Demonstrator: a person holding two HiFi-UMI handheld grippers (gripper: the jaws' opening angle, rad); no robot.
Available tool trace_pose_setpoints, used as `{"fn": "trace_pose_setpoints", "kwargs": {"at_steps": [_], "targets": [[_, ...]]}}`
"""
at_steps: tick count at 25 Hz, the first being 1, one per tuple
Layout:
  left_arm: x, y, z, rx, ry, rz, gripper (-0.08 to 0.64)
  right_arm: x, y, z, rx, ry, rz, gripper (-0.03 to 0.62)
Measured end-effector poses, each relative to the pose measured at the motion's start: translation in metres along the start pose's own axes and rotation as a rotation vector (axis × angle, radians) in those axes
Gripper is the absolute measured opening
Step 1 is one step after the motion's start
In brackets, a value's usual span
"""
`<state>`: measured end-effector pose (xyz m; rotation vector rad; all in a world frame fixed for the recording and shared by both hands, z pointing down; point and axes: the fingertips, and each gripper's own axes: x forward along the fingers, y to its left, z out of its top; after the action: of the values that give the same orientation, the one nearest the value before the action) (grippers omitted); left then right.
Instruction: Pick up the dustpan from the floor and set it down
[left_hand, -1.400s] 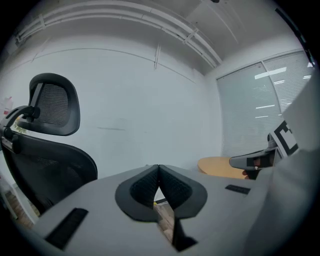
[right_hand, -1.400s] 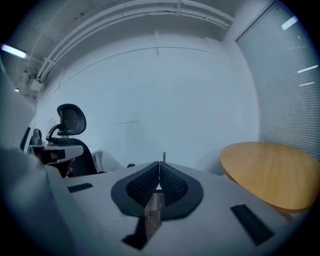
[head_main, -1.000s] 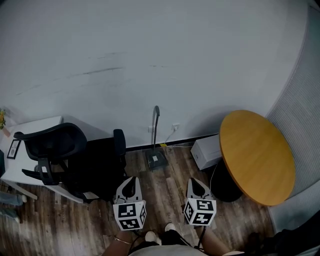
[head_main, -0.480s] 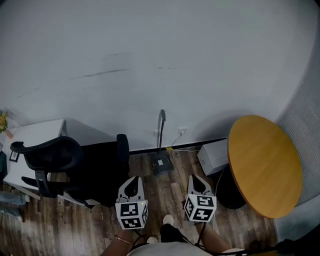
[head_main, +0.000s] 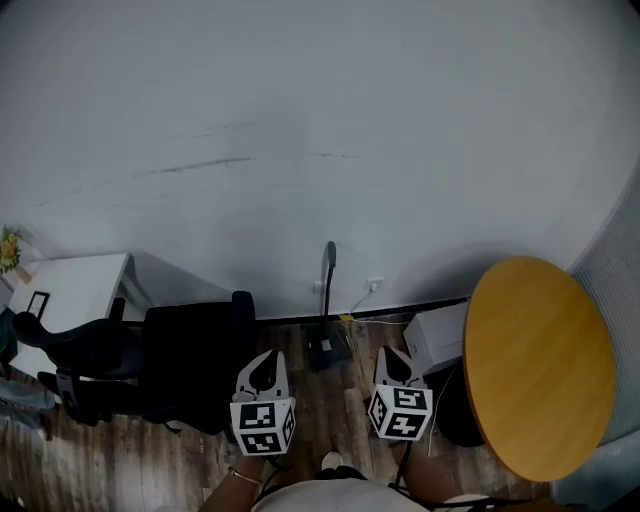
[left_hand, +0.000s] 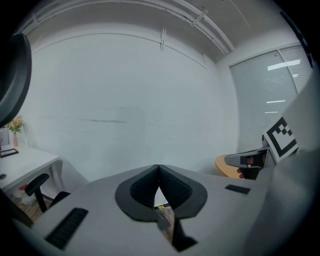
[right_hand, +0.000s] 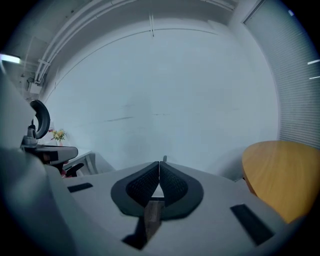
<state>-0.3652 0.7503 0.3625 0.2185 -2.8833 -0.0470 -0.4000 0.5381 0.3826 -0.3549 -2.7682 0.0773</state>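
Standing at the far edge of the wood floor (head_main: 150, 470), right against the wall (head_main: 320, 150), the dustpan (head_main: 328, 347) has its pan flat on the boards and its long handle upright. It sits between a black office chair (head_main: 190, 365) and a white box (head_main: 436, 338) that is next to the round table (head_main: 540, 365). The left gripper (head_main: 262, 360) and the right gripper (head_main: 393, 355) hang short of it, one to either side of its line. Each has its jaws clenched tip to tip on nothing. The task therefore looks to be at the reach, with no pickup begun. Next, I judge, one gripper has to spread its jaws, go forward to the handle and close around it before lifting. The chair and box leave little room either side.
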Motion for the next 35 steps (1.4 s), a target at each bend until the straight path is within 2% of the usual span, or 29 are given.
{"fn": "trace_pose_setpoints", "kwargs": {"at_steps": [7,15,21,25,28,35], "targets": [[0.056,-0.006,0.014,-0.008,0.004,0.048,0.017,0.054,-0.033,0.015,-0.023,0.033,0.038,0.032],[0.101,-0.001,0.006,-0.003,0.068,0.056,0.017,0.104,-0.049,0.015,0.014,0.076,0.032,0.032],[0.156,0.029,0.009,-0.004,0.083,0.029,0.017,0.152,-0.038,0.015,0.029,0.109,0.001,0.032],[0.190,0.058,0.017,-0.024,0.078,0.041,0.017,0.188,-0.020,0.026,-0.043,0.107,-0.003,0.032],[0.210,0.077,0.023,-0.030,0.071,0.053,0.017,0.219,-0.007,0.034,-0.038,0.099,0.006,0.032],[0.248,0.107,-0.005,-0.074,0.144,0.078,0.017,0.265,0.004,0.021,-0.058,0.130,0.004,0.032]]}}
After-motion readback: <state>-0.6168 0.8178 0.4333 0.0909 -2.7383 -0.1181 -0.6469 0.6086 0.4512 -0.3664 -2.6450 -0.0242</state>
